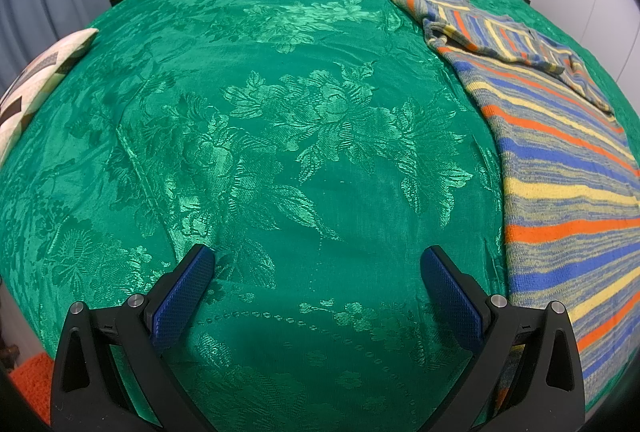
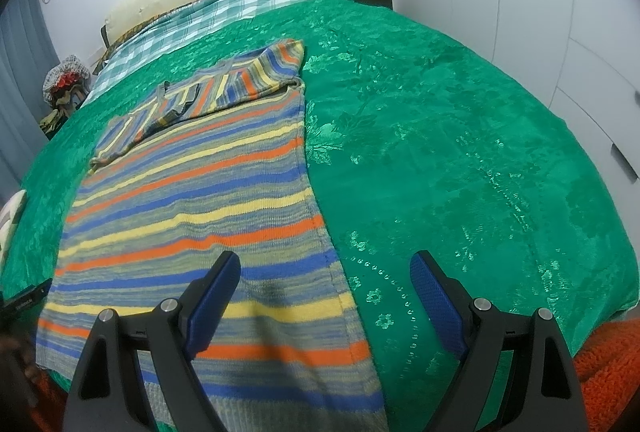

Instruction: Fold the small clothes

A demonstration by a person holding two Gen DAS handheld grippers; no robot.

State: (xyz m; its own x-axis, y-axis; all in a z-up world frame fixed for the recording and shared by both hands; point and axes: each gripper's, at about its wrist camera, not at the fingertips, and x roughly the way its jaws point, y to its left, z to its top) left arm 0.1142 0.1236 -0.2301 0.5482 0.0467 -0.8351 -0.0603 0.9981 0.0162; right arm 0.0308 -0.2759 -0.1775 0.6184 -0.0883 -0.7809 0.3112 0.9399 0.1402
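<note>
Striped knitted sweater (image 2: 208, 192) in orange, blue, yellow and grey lies flat on the green floral bedspread (image 2: 460, 152) of the bed, its ribbed hem toward me and one sleeve folded across the chest at the far end. I judge it soft and quite light, with a loose knit that stretches and sags when lifted, so it will not keep its shape by itself. It should not slip much on the woven cover. I would take hold at the hem corners, or along the long side seam, where the fabric is doubled and the pinch is more sure.

My right gripper (image 2: 325, 306) hangs above the near right part of the sweater with its fingers spread wide, one blue pad over the stripes and the other over the bedspread; they hold nothing and I see no contact. My left gripper (image 1: 318, 296) is also wide open and empty, over bare bedspread, with the sweater just beside it to the right.
</note>
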